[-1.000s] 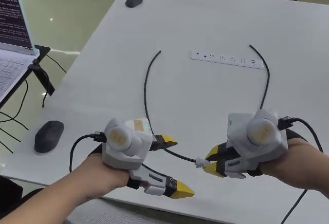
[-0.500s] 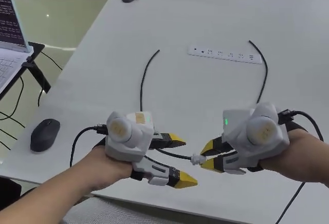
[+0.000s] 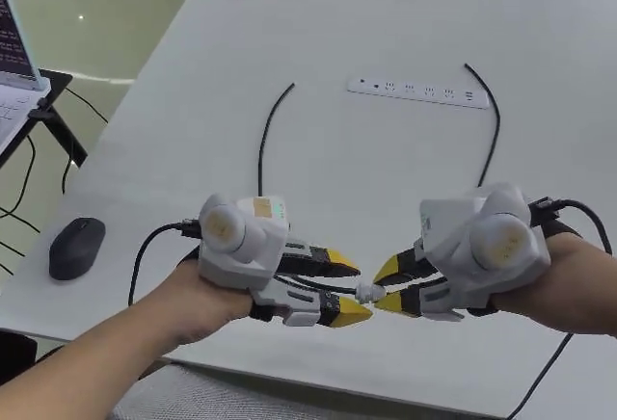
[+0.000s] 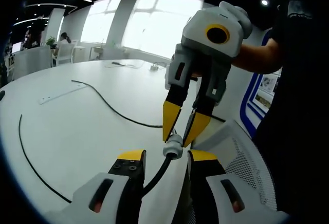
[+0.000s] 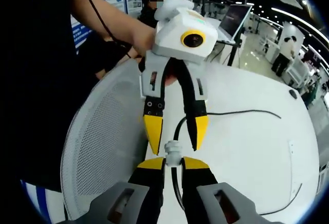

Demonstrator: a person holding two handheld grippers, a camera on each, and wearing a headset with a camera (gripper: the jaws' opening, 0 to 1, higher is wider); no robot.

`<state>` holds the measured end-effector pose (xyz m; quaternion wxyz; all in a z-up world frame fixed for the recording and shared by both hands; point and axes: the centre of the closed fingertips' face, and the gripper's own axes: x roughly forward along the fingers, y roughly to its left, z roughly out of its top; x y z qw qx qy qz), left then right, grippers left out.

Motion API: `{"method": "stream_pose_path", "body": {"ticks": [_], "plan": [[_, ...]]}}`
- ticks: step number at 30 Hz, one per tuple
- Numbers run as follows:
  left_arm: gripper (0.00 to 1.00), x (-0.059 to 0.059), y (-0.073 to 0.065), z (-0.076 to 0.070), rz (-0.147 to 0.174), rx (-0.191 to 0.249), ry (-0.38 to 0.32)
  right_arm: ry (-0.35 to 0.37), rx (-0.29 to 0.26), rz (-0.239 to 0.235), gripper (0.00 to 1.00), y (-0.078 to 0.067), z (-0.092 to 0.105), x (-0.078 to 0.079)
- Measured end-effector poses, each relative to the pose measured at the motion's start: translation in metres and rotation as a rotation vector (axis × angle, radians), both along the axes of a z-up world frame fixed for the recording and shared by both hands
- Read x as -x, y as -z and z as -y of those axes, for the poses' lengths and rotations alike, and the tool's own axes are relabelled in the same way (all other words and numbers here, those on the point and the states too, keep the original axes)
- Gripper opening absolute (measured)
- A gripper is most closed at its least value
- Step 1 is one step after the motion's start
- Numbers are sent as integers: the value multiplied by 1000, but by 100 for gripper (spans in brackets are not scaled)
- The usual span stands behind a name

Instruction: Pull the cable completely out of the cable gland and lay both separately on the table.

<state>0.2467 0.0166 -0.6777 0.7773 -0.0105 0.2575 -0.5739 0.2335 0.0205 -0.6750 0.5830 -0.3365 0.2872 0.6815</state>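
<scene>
An open-plan office is indicated by a large white table (image 3: 386, 179) on which a power strip (image 3: 417, 92) is laid toward the far side and a computer mouse (image 3: 75, 247) near the left edge. A laptop (image 3: 10, 54) is raised on a stand left of the table, and wide windows (image 4: 154, 29) are seen beyond it.

The laptop (image 3: 10, 54) is cut by the head view's left edge, its screen text too small to read. The cable (image 3: 261, 145) passes behind the left claw (image 3: 358, 290), covered until just short of the cable gland (image 3: 365, 293), whose thread is too small to make out. A black strand (image 3: 497, 126) runs behind the right claw (image 3: 376, 292), so whether it is the same cable cannot be told. In the right gripper view a person (image 5: 282, 47) in the background is blurred, and the cable below the gland is hidden between that claw's own jaws.
</scene>
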Motion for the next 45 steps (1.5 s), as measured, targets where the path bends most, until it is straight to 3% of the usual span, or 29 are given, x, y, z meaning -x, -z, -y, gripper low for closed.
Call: {"method": "stream_pose_path", "body": {"ticks": [7, 8, 14, 21, 28, 34, 40, 43, 45], "plan": [[22, 4, -2, 2, 1, 13, 23, -3, -1, 6, 6, 1, 1, -2], [21, 4, -2, 2, 14, 10, 27, -5, -2, 7, 6, 1, 1, -1], [17, 4, -3, 3, 13, 26, 28, -14, -15, 12, 6, 1, 2, -1], [16, 6, -6, 6, 61, 24, 47, -21, -45, 10, 6, 0, 4, 0], [15, 3, -8, 6, 85, 28, 42, -22, -97, 35, 7, -3, 5, -2], [15, 2, -9, 5, 63, 36, 37, -10, -142, 46, 8, -6, 6, -3], [15, 0, -15, 7, 37, 63, 34, 85, -219, -65, 9, -13, 7, -5], [15, -1, -20, 8, 45, 67, 32, 143, -259, -154, 13, -19, 13, -8], [15, -2, -21, 8, 47, 65, 33, 195, -285, -264, 13, -22, 16, -8]]}}
